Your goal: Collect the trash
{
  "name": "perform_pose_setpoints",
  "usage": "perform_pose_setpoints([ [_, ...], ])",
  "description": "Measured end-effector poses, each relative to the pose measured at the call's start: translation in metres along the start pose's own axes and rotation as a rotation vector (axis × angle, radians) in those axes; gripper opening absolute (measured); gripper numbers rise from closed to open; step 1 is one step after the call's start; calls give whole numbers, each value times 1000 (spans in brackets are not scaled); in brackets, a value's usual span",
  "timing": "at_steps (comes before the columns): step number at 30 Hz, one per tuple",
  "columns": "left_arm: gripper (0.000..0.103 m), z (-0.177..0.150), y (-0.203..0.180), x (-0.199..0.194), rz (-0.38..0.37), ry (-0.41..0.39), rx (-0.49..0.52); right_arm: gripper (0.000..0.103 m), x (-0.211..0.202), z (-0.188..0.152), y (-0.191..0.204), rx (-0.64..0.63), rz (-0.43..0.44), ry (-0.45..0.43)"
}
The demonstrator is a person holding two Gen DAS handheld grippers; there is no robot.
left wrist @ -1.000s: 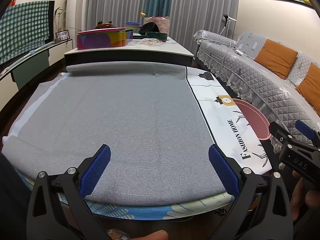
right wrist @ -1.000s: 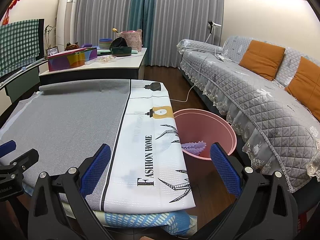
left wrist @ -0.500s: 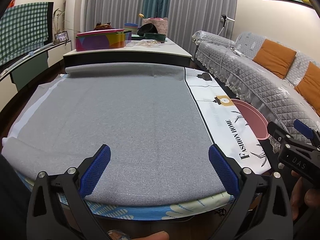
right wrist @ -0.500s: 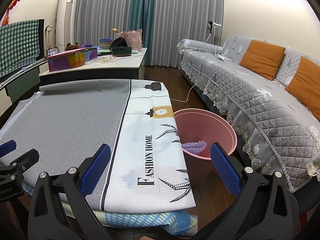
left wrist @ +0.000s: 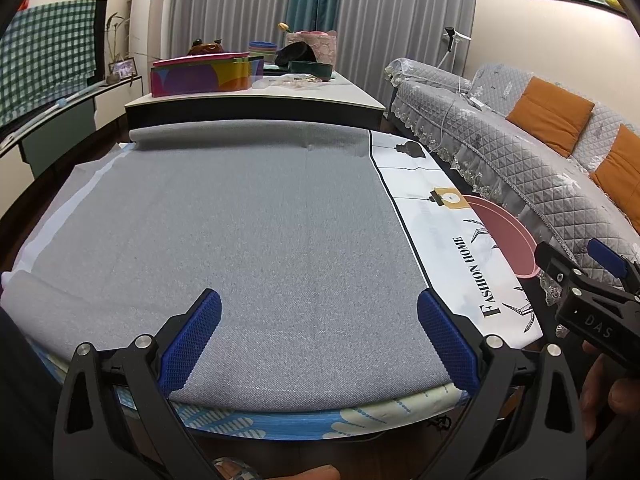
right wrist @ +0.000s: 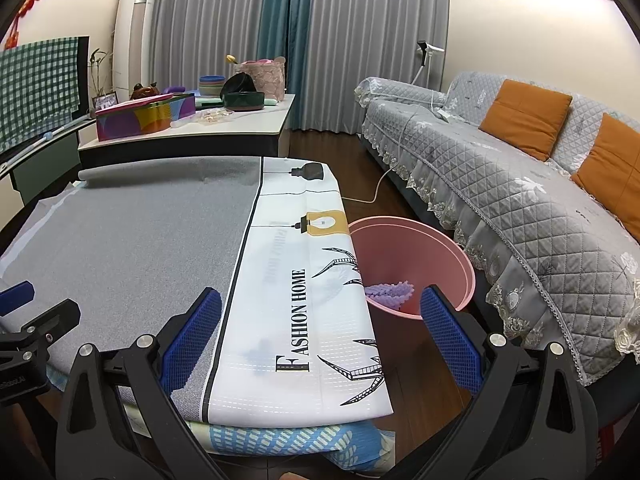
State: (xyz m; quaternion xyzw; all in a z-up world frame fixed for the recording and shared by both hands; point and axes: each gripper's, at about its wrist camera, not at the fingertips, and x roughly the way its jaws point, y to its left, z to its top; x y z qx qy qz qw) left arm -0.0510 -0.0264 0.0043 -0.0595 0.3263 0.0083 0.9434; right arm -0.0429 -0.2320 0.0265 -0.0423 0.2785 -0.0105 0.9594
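Observation:
A pink bin stands on the floor by the table's right edge, with a crumpled purple piece of trash inside it. Only the bin's rim shows in the left wrist view. My left gripper hovers open over the near edge of the grey cloth, nothing between its blue pads. My right gripper is open too, held over the white "FASHION HOME" strip and the bin's near side. No loose trash shows on the cloth.
A second table behind holds a colourful box, bowls and a basket. A grey quilted sofa with orange cushions runs along the right. A white cable lies on the wood floor between sofa and bin.
The left wrist view has shifted slightly, with the far table and room drifting a little. The right wrist view is unchanged. Both grippers stay open.

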Motion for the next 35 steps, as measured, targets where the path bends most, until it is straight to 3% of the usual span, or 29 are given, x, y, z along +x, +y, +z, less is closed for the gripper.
perform_pose_setpoints([
  [35,95,-2,-2,3,-6,17,1,98,0,0,0,1,0,0],
])
